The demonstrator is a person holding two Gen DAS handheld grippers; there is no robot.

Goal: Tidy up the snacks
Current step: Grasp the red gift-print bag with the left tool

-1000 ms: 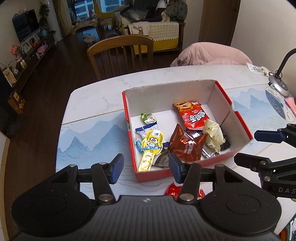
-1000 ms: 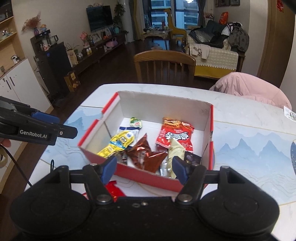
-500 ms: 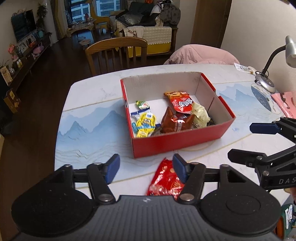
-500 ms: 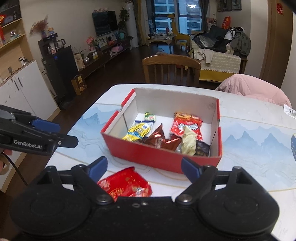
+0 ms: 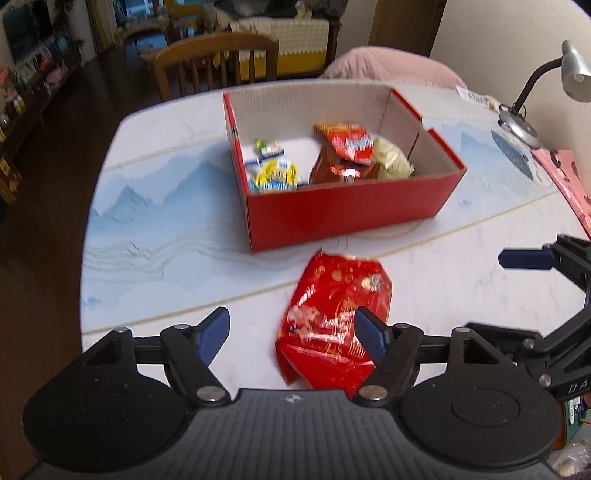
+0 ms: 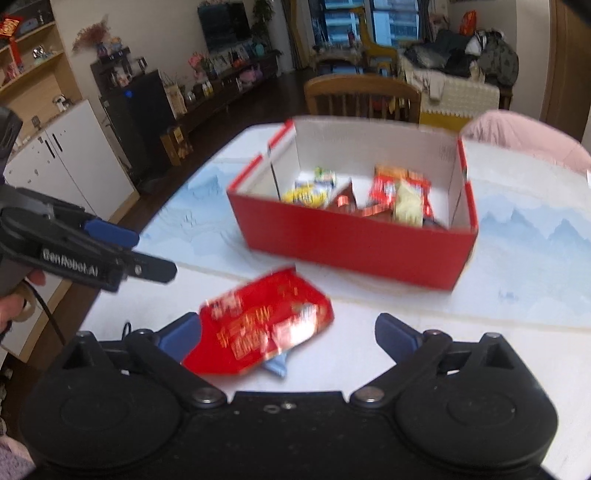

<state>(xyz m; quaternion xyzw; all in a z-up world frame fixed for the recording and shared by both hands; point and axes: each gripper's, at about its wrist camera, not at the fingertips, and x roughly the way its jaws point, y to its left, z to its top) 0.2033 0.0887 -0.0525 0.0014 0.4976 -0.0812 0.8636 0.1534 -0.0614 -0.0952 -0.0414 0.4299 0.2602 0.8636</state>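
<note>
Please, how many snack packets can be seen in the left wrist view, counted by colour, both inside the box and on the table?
Red: 2, the red packet on the table and the red packet in the box
Brown: 1, brown packet
Yellow: 1, yellow packet
Green: 1, green packet
Blue-white: 1, blue-white packet
Cream: 1, cream packet
Total: 7; blur may hide more.

A home's open living-dining room: dining table [image 6: 443, 339], wooden chair [image 6: 364, 96], television [image 6: 223, 26], sofa [image 6: 458, 88].
</note>
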